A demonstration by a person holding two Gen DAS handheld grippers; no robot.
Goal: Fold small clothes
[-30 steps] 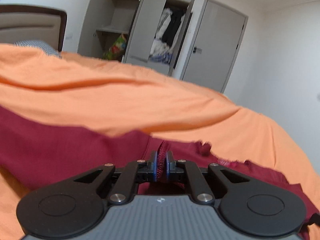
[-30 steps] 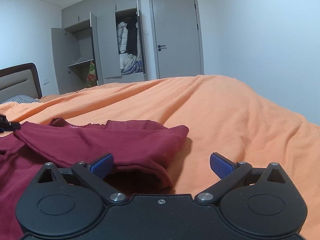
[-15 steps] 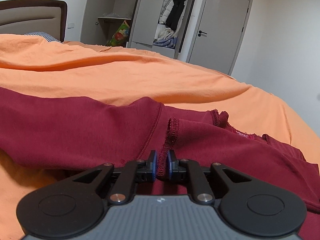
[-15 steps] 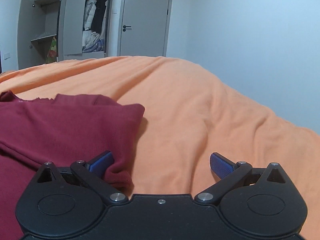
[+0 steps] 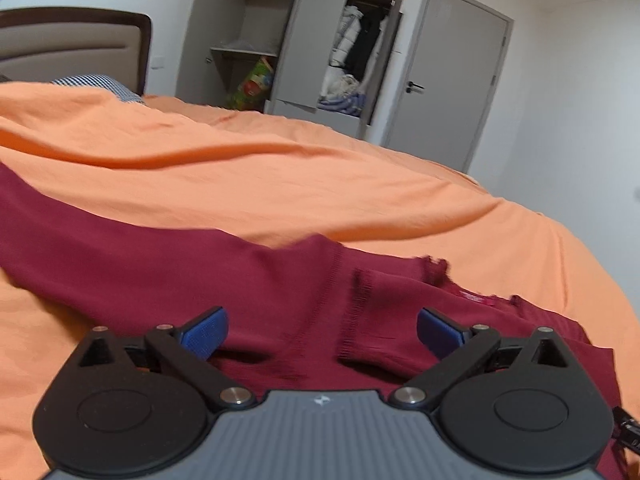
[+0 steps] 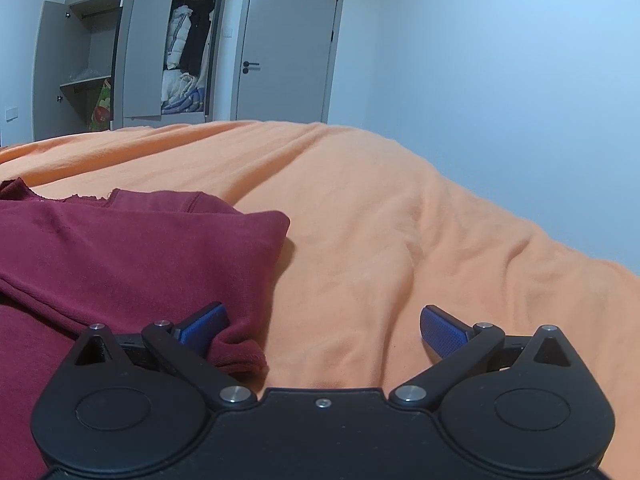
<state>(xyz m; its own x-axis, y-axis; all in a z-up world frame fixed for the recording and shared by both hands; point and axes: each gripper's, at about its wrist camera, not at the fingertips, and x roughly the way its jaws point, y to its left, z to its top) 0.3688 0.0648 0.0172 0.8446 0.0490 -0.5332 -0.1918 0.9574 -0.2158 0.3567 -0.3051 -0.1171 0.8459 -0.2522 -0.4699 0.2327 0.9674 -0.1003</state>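
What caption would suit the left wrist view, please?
Left gripper open above the maroon garment on the orange bedspread.

Left gripper (image 5: 320, 330) and right gripper (image 6: 324, 326) both hold their jaws wide apart.

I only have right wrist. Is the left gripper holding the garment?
Observer: No. The left gripper is open, with the maroon garment lying loose between its fingers.
Operator: What is under it?
Observer: A stitched hem edge, running away from the camera.
Operator: Anything past the cloth on that side?
Observer: The orange bedspread, then a checked pillow by the headboard.
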